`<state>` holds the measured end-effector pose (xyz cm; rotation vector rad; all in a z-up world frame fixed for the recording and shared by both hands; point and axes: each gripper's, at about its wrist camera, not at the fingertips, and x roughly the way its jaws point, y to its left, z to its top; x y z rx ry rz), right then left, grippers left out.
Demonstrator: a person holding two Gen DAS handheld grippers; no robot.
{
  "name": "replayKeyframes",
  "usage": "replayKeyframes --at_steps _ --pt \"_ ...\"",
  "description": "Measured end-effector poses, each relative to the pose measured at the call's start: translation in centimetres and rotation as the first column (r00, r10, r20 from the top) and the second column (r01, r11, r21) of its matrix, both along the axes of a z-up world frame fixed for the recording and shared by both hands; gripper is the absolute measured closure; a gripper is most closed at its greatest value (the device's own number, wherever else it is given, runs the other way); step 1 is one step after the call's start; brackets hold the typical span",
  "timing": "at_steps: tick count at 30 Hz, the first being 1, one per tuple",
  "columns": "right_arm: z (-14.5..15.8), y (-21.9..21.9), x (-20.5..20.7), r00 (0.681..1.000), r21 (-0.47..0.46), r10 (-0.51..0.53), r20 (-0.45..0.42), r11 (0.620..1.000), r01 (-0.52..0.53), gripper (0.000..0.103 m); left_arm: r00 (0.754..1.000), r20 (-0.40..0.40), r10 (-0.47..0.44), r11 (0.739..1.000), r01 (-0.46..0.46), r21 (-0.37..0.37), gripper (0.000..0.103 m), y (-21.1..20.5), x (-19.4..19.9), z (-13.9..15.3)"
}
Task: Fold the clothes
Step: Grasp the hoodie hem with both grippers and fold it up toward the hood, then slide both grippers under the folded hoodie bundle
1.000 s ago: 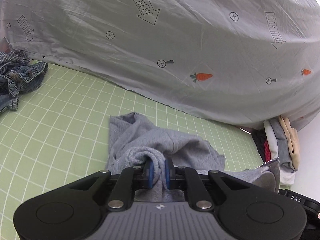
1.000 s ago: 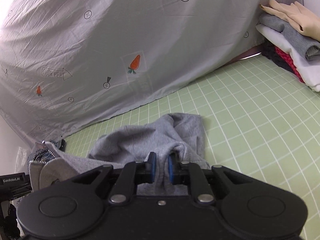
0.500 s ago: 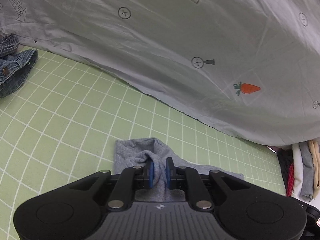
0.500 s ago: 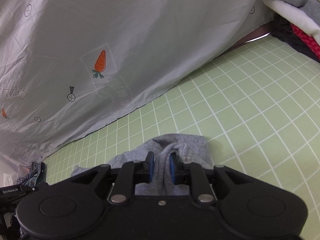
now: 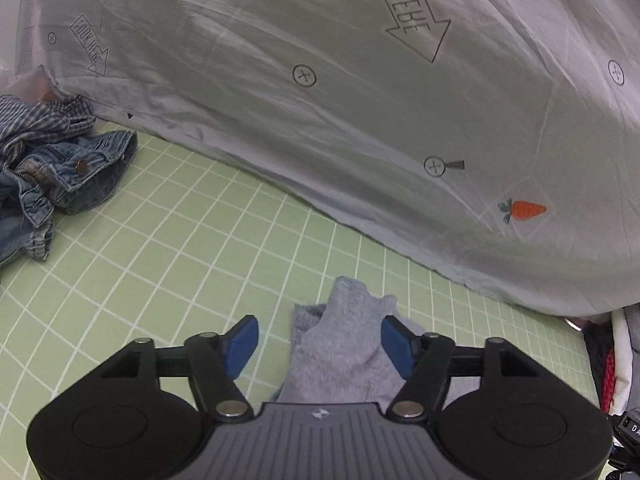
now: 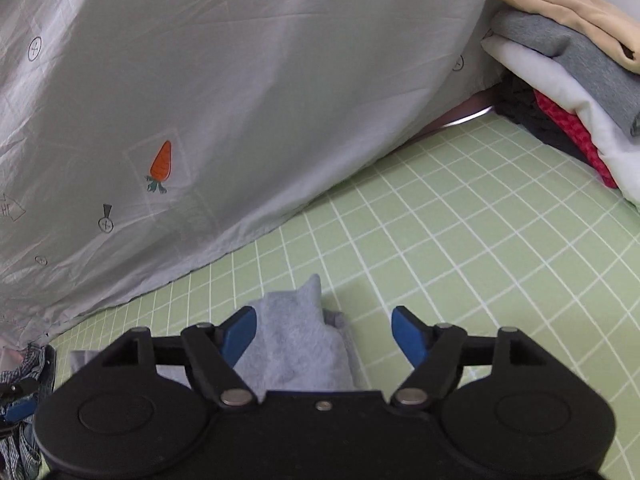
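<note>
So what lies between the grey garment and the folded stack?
Only bare green grid mat separates the grey garment from the folded stack, per the right wrist view.

Soft, even light, fairly bright, with faint shadows under the grey sheet [image 5: 360, 140]. Both views stay sharp; grid lines bend strongly and the corners go black.

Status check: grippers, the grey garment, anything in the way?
Left gripper open, right gripper open. Grey garment lying on green grid mat, unheld. Denim pile far left, folded stack far right.
</note>
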<state>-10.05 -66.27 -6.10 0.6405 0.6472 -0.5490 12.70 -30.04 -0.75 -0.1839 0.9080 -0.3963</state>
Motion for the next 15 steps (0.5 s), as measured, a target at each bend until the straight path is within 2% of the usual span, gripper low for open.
replayKeyframes --at_steps 1,4,9,15 --pt "-0.5 0.6 -0.4 1.0 0.008 0.006 -0.013 1.0 -0.006 0.02 1.0 -0.021 -0.018 1.0 0.019 0.014 0.025 -0.1 -0.5 -0.6" --pt "-2.1 2.1 -1.2 0.998 0.055 0.021 -0.061 0.998 -0.018 0.02 0.993 -0.097 -0.072 0.996 0.077 0.047 0.021 -0.4 -2.0 -2.6" --pt "-4.3 3.7 -1.1 0.99 0.13 0.079 -0.118 0.99 -0.063 0.018 0.979 -0.185 -0.089 0.99 0.107 0.09 0.016 -0.7 -3.3 -5.7" --pt "-5.7 3.1 0.1 0.989 0.169 0.071 -0.129 0.984 -0.048 0.009 0.973 -0.218 -0.073 0.989 0.098 0.107 0.008 -0.7 -2.3 -7.9"
